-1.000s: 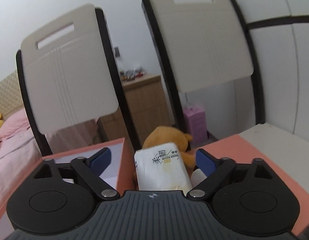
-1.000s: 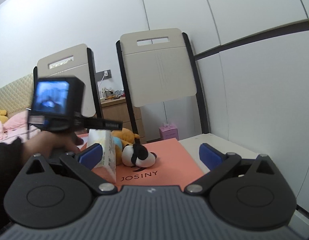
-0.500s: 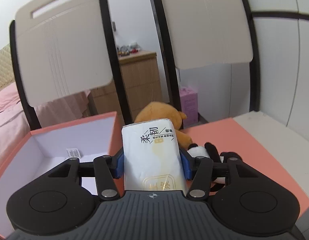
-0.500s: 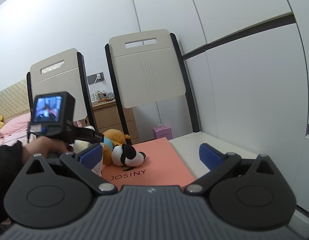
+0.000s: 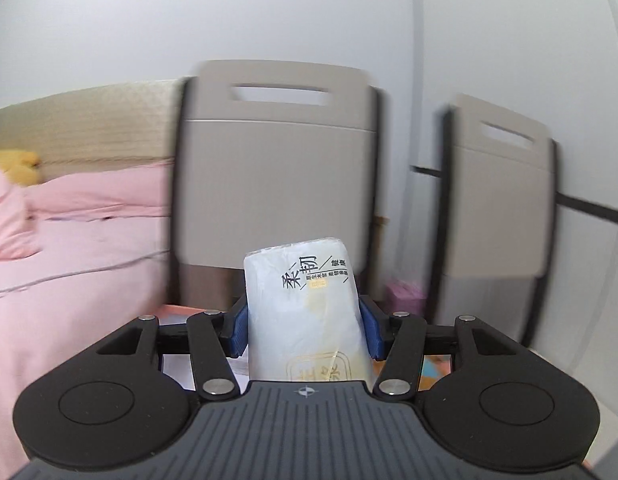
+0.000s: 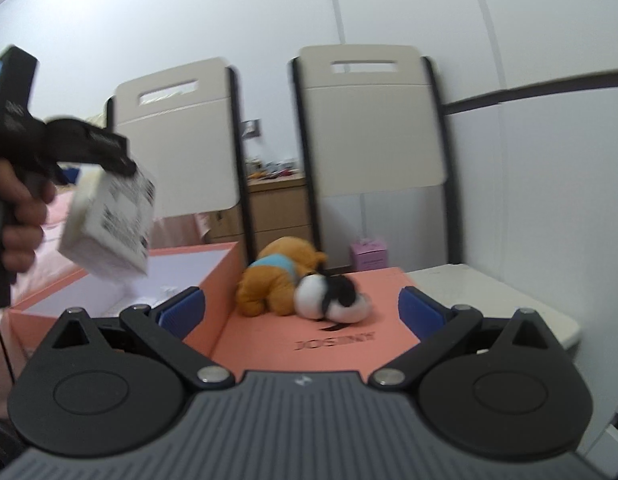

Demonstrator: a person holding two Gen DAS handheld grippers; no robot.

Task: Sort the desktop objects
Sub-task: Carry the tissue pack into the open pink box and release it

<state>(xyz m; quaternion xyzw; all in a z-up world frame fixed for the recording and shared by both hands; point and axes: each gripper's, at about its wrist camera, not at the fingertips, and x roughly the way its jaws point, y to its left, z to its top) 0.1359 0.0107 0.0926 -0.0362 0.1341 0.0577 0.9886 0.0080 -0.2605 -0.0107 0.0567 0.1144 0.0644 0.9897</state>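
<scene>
Half a second back the tissue pack (image 5: 305, 312) sat low by the toys with my left hand-held gripper (image 5: 305, 326) just closing on it. By this moment I had lifted it clear and swung it left, over the open pink box (image 6: 213, 276). Judged: pick done, drop into the box next. Left pads pinched the pack at both sides; pack tilted, touching nothing else. Right hand-held gripper (image 6: 301, 306) spread wide, empty, hovering over the box lid (image 6: 389, 312) facing the orange plush (image 6: 277, 280) and panda plush (image 6: 331, 296).
</scene>
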